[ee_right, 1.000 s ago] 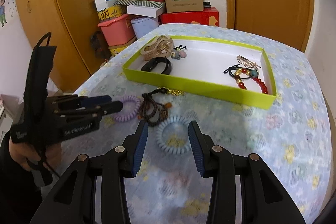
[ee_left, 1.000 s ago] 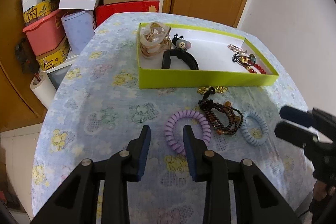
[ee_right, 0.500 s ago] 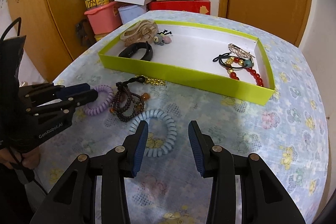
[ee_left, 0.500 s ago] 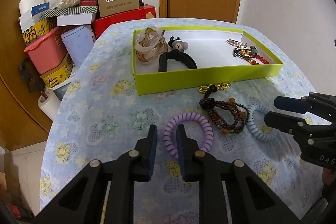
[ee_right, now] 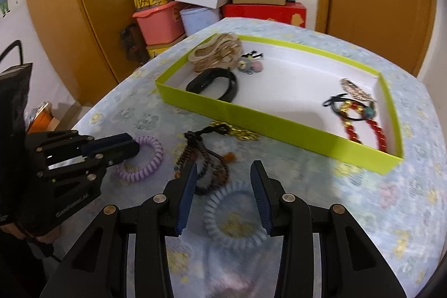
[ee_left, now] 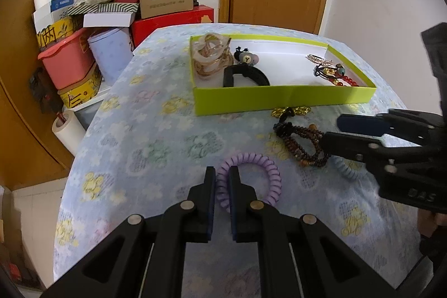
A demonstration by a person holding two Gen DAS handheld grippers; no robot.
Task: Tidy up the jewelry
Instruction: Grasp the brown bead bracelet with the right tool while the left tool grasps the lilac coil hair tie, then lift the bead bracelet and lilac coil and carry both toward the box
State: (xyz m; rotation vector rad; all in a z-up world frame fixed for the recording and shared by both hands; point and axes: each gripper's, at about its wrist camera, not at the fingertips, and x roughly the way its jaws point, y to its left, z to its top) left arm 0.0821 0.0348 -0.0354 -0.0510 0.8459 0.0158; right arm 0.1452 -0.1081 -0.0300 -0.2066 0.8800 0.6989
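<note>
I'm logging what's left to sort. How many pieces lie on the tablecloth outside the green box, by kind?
Spiral hair ties: 2, purple and blue
Dark beaded bracelets: 1
Gold chain pieces: 1
Total: 4

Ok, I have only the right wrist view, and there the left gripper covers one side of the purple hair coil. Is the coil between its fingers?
Observer: Yes. In the left wrist view, one stretch of the purple hair coil passes between the fingers of the left gripper, with almost no gap. I cannot tell whether they press it.
Operator: And where do my right fingertips stand, seen from there?
Observer: The right gripper, open, has its tips over the edge of the brown bead bracelet. The blue coil shows under its fingers, further back.
</note>
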